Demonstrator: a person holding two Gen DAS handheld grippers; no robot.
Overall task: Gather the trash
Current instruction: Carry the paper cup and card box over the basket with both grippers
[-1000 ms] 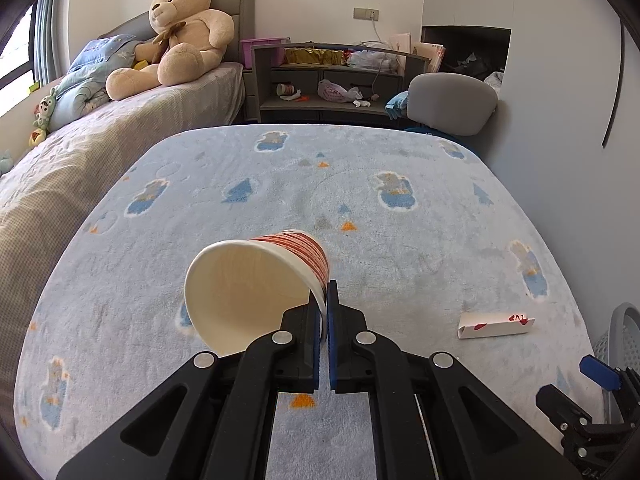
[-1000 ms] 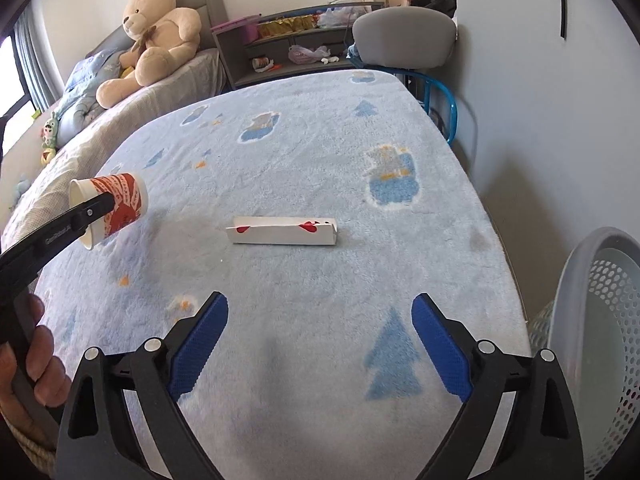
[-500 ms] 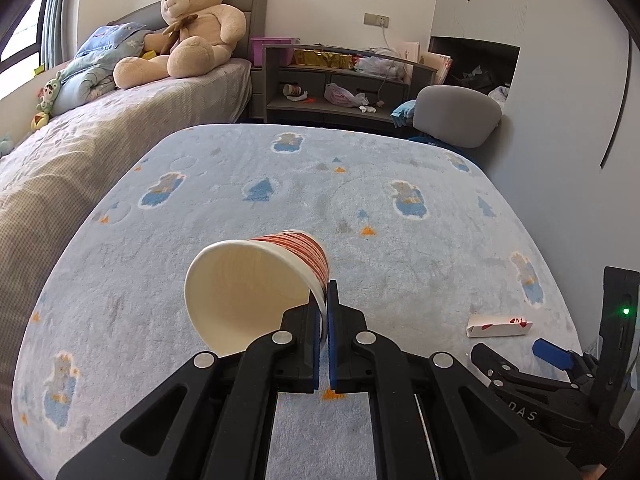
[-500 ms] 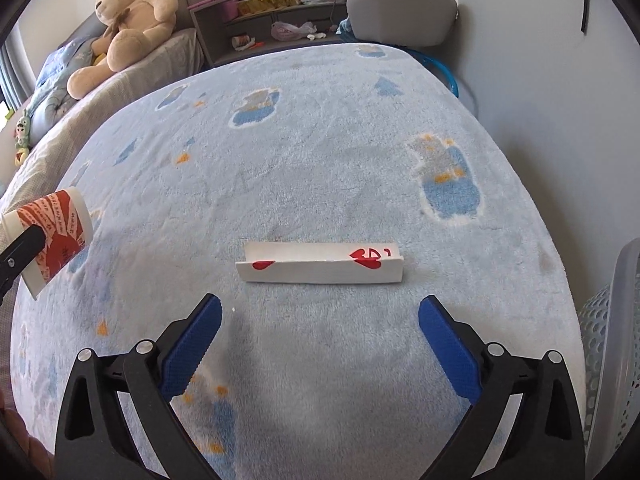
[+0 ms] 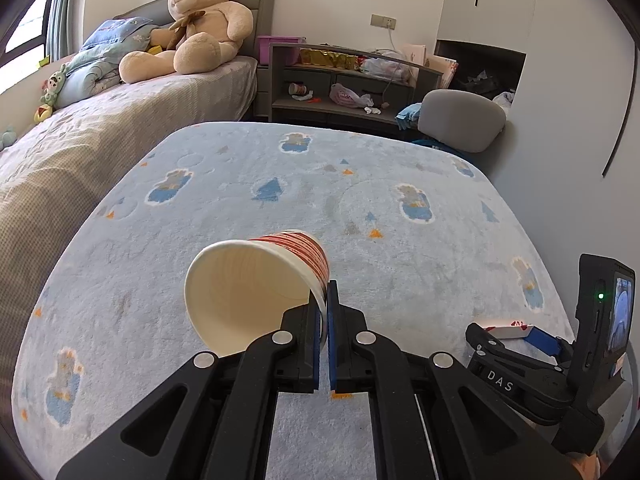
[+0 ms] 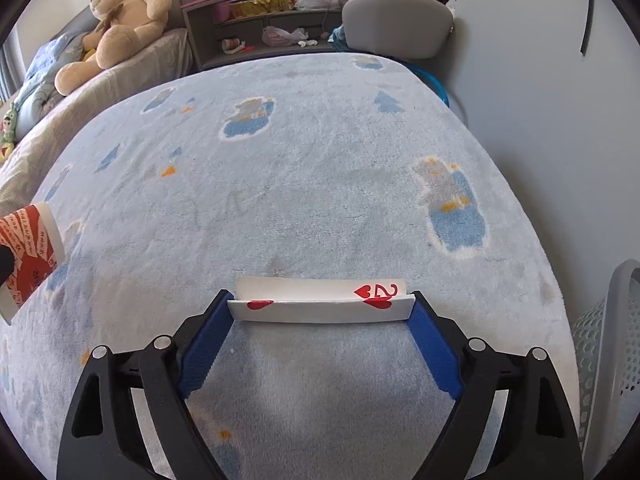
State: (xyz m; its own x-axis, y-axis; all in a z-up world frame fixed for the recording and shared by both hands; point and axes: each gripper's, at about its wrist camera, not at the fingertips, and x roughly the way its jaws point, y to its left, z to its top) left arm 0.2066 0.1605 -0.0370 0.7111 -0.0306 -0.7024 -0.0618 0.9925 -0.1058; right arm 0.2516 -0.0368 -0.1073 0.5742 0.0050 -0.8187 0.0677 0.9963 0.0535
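Observation:
My left gripper is shut on the rim of a red-and-white paper cup, held on its side above the blue blanket, mouth toward the camera. The cup also shows at the left edge of the right wrist view. A folded white playing card with red hearts lies on the blanket. My right gripper is open, low over the blanket, its blue fingertips at the two ends of the card. In the left wrist view the card shows at the right, partly hidden behind the right gripper.
The blue patterned blanket covers the whole work surface. A grey perforated basket stands off its right edge by the wall. A grey chair, a cluttered shelf and a bed with a teddy bear lie beyond.
My right gripper has moved forward and down to the card, which now sits between its open fingers. My left gripper still holds the cup, shifted slightly.

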